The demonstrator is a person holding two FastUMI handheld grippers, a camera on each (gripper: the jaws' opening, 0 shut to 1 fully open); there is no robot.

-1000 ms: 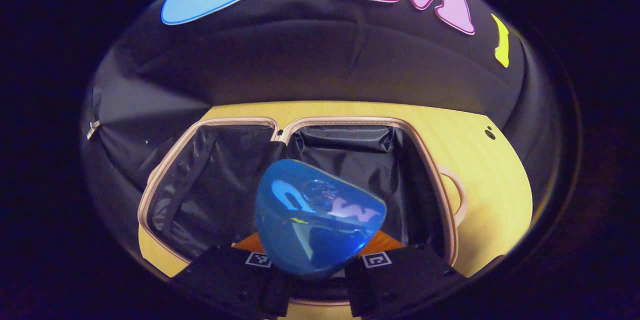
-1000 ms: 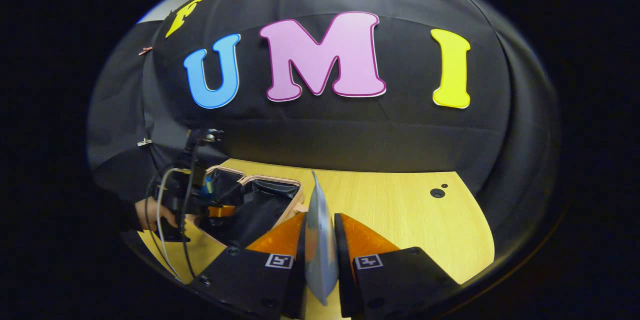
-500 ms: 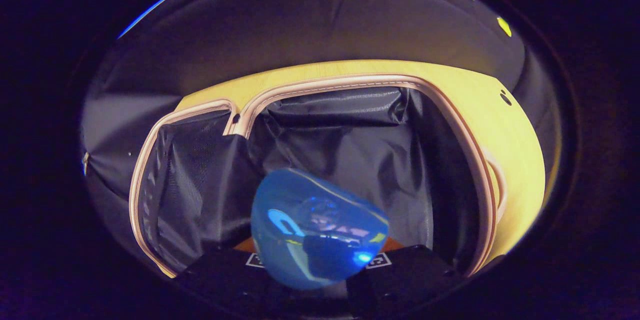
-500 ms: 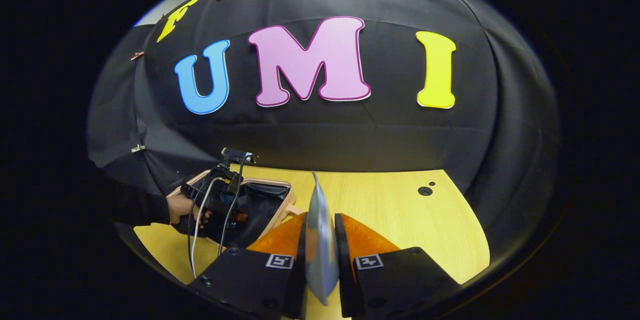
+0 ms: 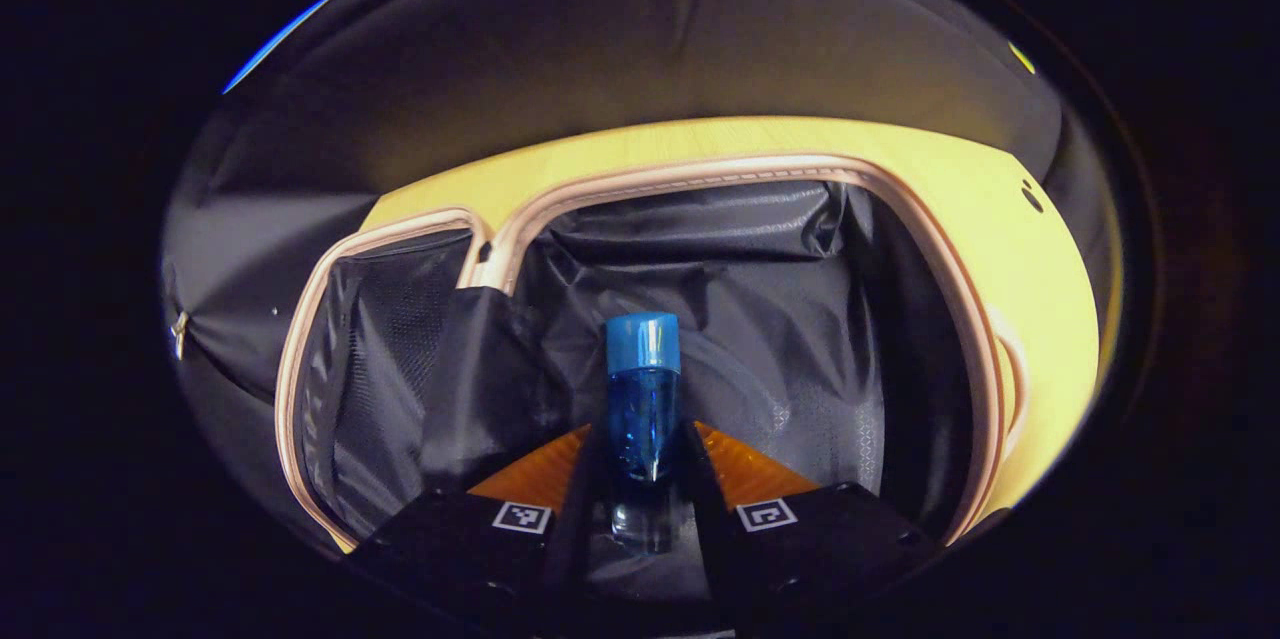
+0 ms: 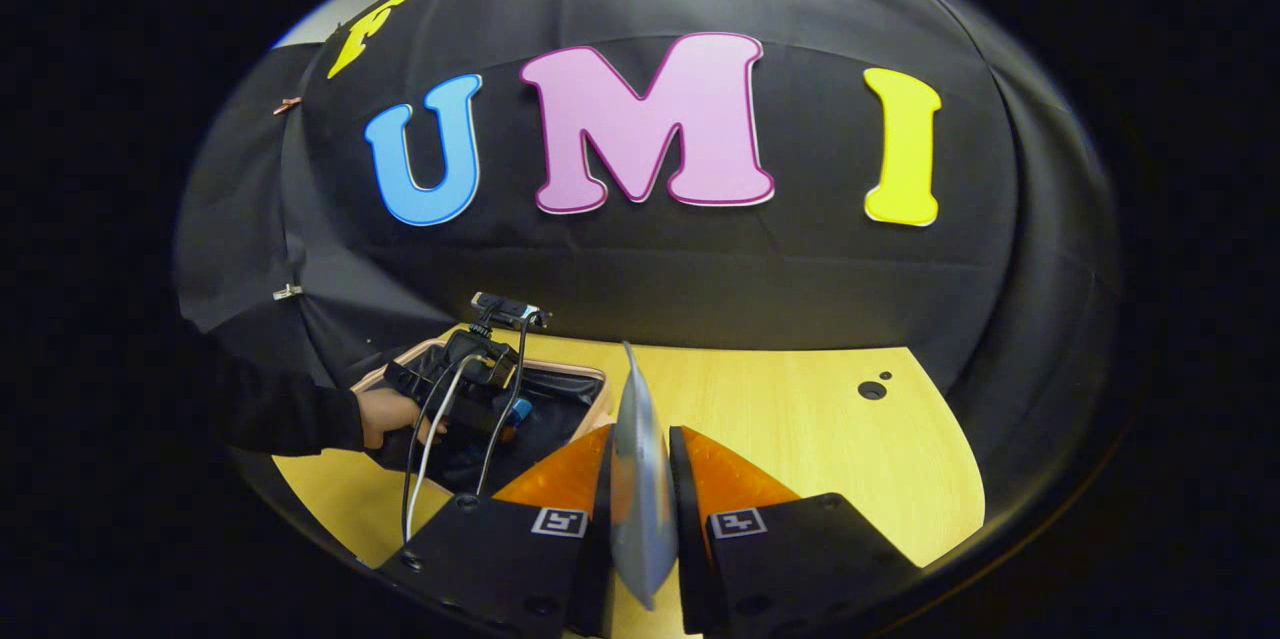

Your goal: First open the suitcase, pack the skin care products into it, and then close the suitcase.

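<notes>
The pink-trimmed suitcase (image 5: 700, 169) lies open on the wooden table, its black lining bare. In the left gripper view my left gripper (image 5: 642, 431) hangs low inside the right half. Its fingers are shut on a blue bottle (image 5: 642, 399) that points straight ahead, cap farthest from me. In the right gripper view the left gripper (image 6: 470, 389) and the hand (image 6: 385, 414) holding it are over the suitcase (image 6: 575, 381) at the table's left. My right gripper (image 6: 640, 431) stays above the table, shut on a flat grey tube (image 6: 640, 519) standing on edge.
The suitcase's left half (image 5: 370, 369) has a mesh cover, and a handle (image 5: 1005, 389) sticks out on its right side. The wooden table (image 6: 800, 419) stretches to the right of the suitcase, with two small holes (image 6: 872, 389) near its back edge. Cables hang from the left gripper.
The blue bottle has swung from showing its broad face to pointing forward between the left fingers, and the left gripper has sunk deeper into the suitcase. The right gripper has barely moved.
</notes>
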